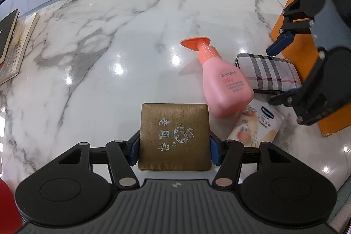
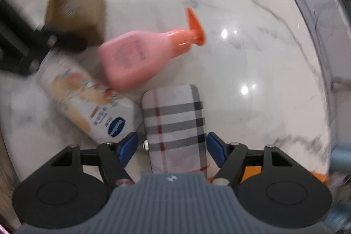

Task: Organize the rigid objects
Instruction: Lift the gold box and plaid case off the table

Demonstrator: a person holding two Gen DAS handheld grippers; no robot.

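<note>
Gripping the brown box [image 1: 174,137], left gripper [image 1: 174,149]; right gripper [image 2: 172,146] straddles the plaid case [image 2: 175,124] (jaws spread); bottles remain unsorted.

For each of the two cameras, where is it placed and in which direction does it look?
Left wrist: sits on the left tool, looks across the marble table; its fingers clamp a gold box; the right tool shows at the right edge.
Right wrist: sits on the right tool, looks along a plaid case between its open fingers.
Shared: pink bottle, white pouch, box, case.
</note>
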